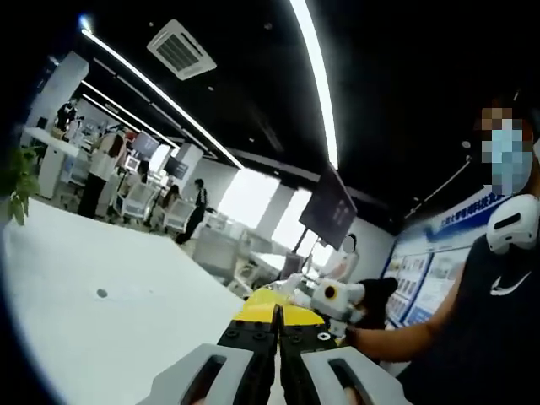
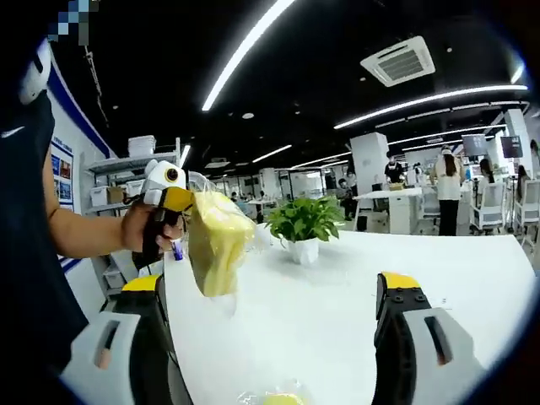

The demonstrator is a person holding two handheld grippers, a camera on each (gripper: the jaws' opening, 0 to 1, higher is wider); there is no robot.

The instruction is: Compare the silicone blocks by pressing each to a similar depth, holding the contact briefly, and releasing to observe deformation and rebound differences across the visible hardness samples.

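Jaws on the left gripper (image 2: 187,202) were clamped on a yellow silicone block in a clear plastic bag (image 2: 216,240), held above the white table (image 2: 337,312). Right gripper (image 2: 274,316) jaws stood wide apart, empty. Small potted green plant (image 2: 304,226) stood beyond the bag.

You have a soft yellow silicone block (image 2: 218,242) in a clear plastic bag, hanging up in the air above the white table (image 2: 337,312). It droops down long and bent. It hangs left of the green plant (image 2: 305,221), near the table's left edge.
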